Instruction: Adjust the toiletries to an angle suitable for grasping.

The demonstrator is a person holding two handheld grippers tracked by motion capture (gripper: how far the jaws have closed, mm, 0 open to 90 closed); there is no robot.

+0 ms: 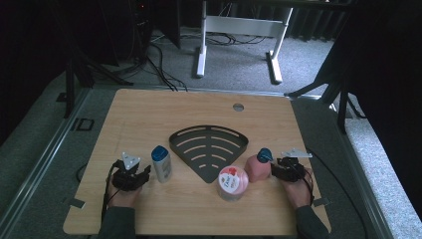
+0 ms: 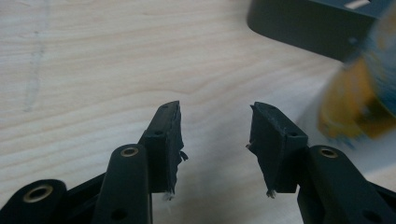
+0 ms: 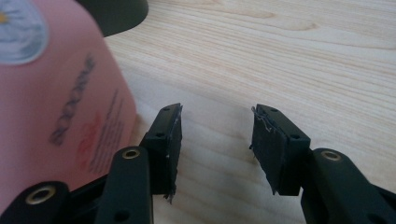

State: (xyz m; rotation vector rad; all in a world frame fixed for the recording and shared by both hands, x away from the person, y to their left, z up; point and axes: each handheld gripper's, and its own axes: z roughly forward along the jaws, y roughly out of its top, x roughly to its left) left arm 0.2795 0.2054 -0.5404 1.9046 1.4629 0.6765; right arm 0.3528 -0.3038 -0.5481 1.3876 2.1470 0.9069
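While both hands rest on the near part of the wooden worktop in the high view, the left gripper sits at the near left, just left of a small grey bottle with a blue cap, and the right gripper sits at the near right, just beside a pink bottle with a blue top. Between the two bottles lies a dark fan-shaped slotted rack, and a round pink-and-white container stands at the rack's near corner, left of the pink bottle. From the left gripper view, the left gripper has its jaws about half open over bare wood with nothing between them; a blurred yellow and blue bottle stands off to the right, the rack's edge beyond it. From the right gripper view, the right gripper likewise has its jaws about half open and empty, with the pink bottle close against the outside of one jaw, not between them.
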